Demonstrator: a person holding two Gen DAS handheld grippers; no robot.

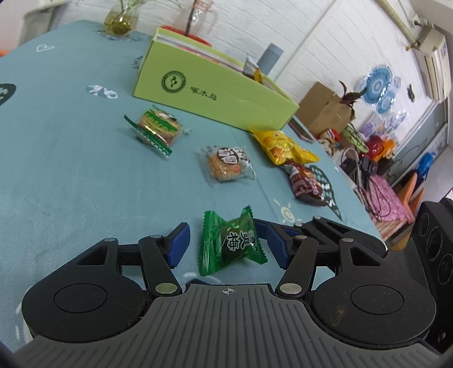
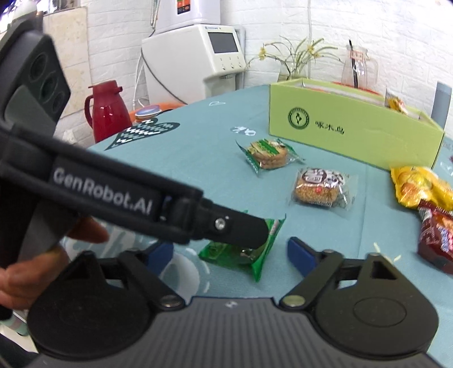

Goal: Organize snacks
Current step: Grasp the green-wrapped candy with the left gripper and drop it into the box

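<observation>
A green wrapped plum candy (image 1: 230,243) lies on the teal tablecloth between the open pads of my left gripper (image 1: 226,245); the pads stand apart from it on both sides. In the right wrist view the same candy (image 2: 243,249) lies between the blue pads of my open right gripper (image 2: 230,253), partly hidden by the left gripper's black finger (image 2: 237,230) crossing in front. A lime green box (image 1: 209,87) stands further back and holds a few snacks; it also shows in the right wrist view (image 2: 348,130).
On the cloth lie a green-striped biscuit pack (image 1: 155,128), a clear-wrapped cake (image 1: 226,165), a yellow snack bag (image 1: 280,145) and a dark red packet (image 1: 307,181). A vase (image 1: 121,19) and glass jug (image 1: 196,17) stand behind the box. The table edge (image 1: 365,220) runs at the right.
</observation>
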